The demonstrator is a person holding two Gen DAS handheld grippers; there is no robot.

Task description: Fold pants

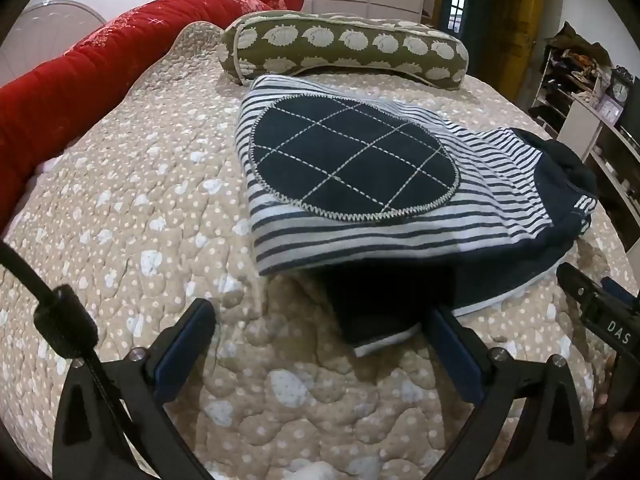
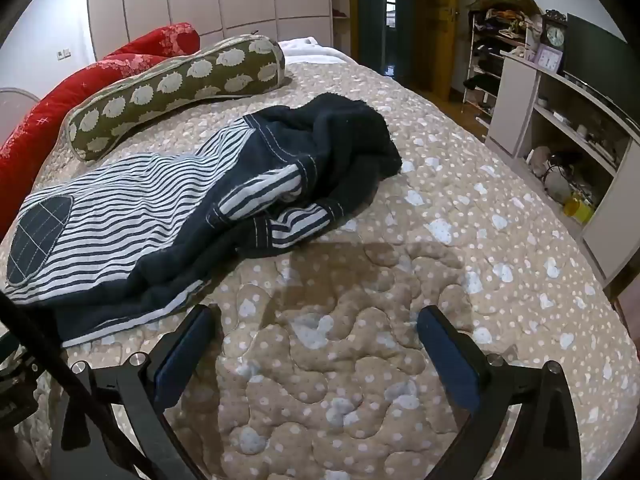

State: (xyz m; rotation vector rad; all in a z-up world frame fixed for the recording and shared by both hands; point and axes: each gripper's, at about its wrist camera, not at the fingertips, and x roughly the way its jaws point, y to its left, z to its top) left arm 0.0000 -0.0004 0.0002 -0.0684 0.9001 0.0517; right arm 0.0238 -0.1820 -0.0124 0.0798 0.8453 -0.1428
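The pants (image 1: 360, 184) are navy-and-white striped with a round navy knee patch (image 1: 352, 160) and navy waist. They lie folded over on the beige quilted bed (image 1: 140, 220). In the right wrist view the pants (image 2: 168, 216) lie at the left, the bunched navy waist (image 2: 340, 144) farther back. My left gripper (image 1: 320, 332) is open and empty, just short of the pants' near navy hem. My right gripper (image 2: 318, 340) is open and empty over bare quilt, to the right of the pants' near edge. Its tip also shows in the left wrist view (image 1: 592, 300).
An olive bolster pillow (image 1: 344, 48) with white hedgehog print lies behind the pants. A red rolled quilt (image 1: 100, 64) runs along the bed's left side. Shelves and a cabinet (image 2: 560, 128) stand beyond the bed's right edge.
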